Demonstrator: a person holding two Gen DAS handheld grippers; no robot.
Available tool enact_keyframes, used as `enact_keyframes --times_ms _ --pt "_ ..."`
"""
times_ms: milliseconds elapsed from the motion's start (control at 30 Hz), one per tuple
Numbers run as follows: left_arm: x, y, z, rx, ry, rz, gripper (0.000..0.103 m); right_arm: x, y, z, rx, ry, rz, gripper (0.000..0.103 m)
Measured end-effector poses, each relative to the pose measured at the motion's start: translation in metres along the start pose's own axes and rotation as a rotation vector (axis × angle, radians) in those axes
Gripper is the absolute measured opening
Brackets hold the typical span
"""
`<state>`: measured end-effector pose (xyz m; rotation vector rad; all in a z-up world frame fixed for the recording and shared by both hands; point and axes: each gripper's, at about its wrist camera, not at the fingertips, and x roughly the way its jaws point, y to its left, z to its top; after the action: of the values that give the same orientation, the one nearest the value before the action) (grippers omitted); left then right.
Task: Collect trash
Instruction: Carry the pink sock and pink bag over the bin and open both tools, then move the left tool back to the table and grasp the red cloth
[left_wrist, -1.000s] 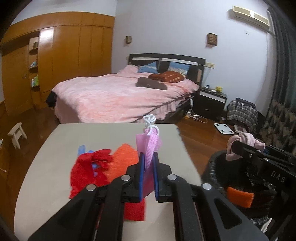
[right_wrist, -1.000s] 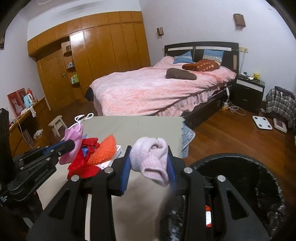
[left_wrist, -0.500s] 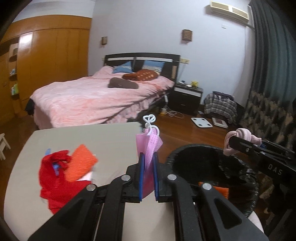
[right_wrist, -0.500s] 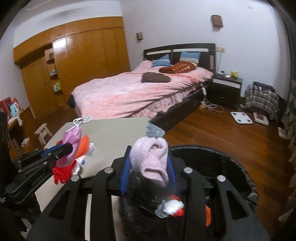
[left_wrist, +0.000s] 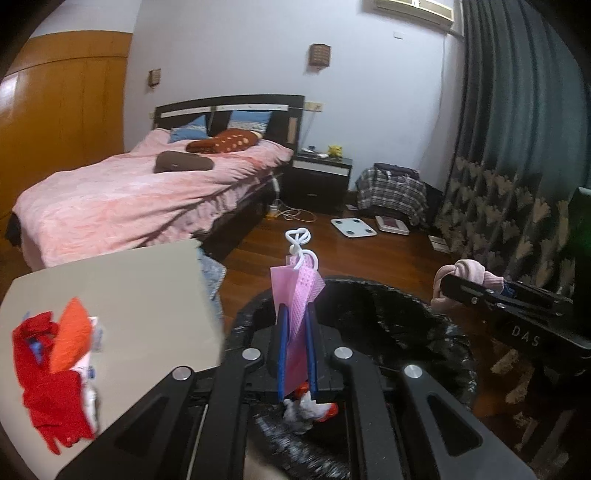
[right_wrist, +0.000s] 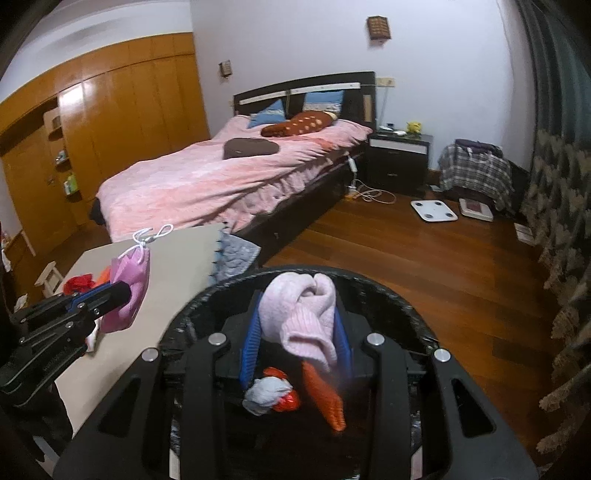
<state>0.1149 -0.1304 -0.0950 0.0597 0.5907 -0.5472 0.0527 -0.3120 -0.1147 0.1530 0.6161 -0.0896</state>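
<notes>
We found the left tool (left_wrist: 296, 325) clamped on a pink mask (left_wrist: 298, 291) and the right tool (right_wrist: 295, 332) clamped on a pink sock (right_wrist: 306, 314), both over the black bin (right_wrist: 388, 295). Red rags (left_wrist: 48, 373) lay on the beige desk (left_wrist: 147, 295) at nine o'clock; the bed (right_wrist: 221, 177) stood at twelve.

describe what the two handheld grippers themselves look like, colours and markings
Both the left gripper and right gripper are matte black angular linkages with silver round bolts and blue-lined jaws. The right one bears "DAS" lettering on its side. No cables or sleeves show.
</notes>
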Motion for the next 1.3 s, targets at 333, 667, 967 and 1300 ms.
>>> enact_keyframes --times_ms 333,667,967,1300 --pt "0.041 -0.024 -0.002 0.016 0.047 -0.080 0.013 0.014 -0.035 -0.013 0.052 0.022 -0.046 0.038" --pt "0.035 -0.002 -0.006 -0.029 0.033 -0.054 0.070 0.015 -0.046 -0.015 0.087 0.008 -0.118 0.089" --pt "-0.009 0.050 -0.008 -0.076 -0.034 0.126 0.094 0.012 -0.014 -0.010 0.037 -0.002 -0.087 0.098" --pt "-0.063 0.109 -0.023 -0.134 -0.074 0.280 0.095 0.023 0.058 0.001 -0.042 0.010 0.039 0.098"
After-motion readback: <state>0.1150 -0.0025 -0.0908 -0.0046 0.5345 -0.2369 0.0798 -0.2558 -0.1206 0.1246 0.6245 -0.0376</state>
